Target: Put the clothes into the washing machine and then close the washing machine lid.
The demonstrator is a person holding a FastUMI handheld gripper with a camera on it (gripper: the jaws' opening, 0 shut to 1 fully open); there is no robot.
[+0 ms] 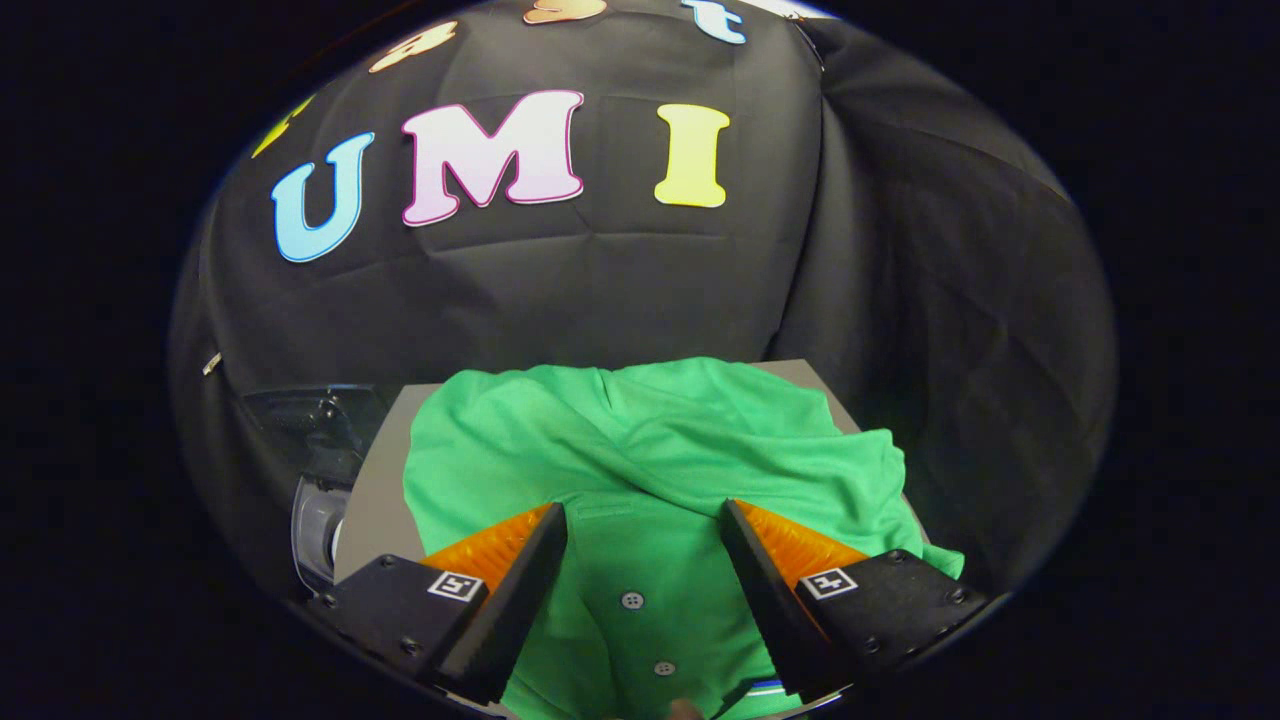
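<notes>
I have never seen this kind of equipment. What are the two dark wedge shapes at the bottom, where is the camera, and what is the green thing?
The picture comes from a wide-angle camera fixed on a hand-held gripper, a two-finger tool that a person carries. The camera looks forward along the tool, so the two wedges at the bottom are its fingers.

The green thing is a shirt with buttons, lying crumpled on a grey flat surface. The fingers stand apart, one on each side of the button strip, just over the cloth. They look open, not yet pinching the shirt.

Left of the surface is a dark, partly see-through object; I cannot tell what it is. Behind everything hangs the booth's black cloth wall.
</notes>
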